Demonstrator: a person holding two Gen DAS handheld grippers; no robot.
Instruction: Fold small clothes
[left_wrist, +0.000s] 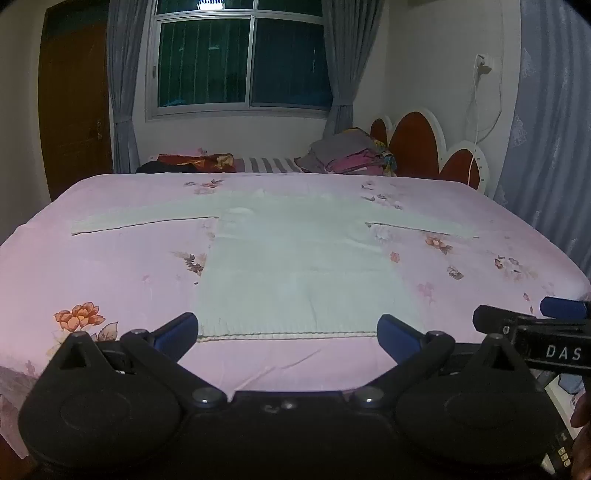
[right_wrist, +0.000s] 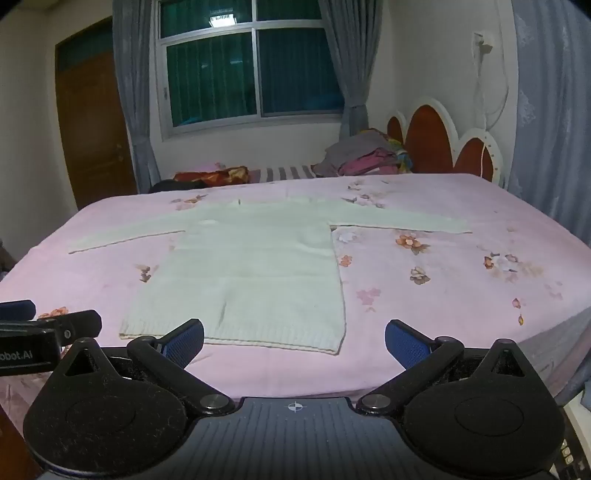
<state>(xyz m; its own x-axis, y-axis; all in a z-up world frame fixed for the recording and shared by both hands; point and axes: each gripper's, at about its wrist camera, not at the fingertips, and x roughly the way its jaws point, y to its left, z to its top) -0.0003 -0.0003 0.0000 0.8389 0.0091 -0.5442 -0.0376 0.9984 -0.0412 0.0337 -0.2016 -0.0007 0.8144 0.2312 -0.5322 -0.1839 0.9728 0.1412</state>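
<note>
You're at the start: the white sweater (left_wrist: 295, 258) lies flat and unfolded in the middle of the bed (left_wrist: 110, 266), hem along the near edge and both sleeves spread toward the side edges, and nothing is gripped. Your left gripper (left_wrist: 288, 332) and right gripper (right_wrist: 294, 341) both hang just short of the hem with jaws spread wide and empty, the right one nearer the sweater's right hem corner. Next move, I'd judge, calls for pinching one sleeve cuff and carrying it across the body without dragging the knit.
</note>
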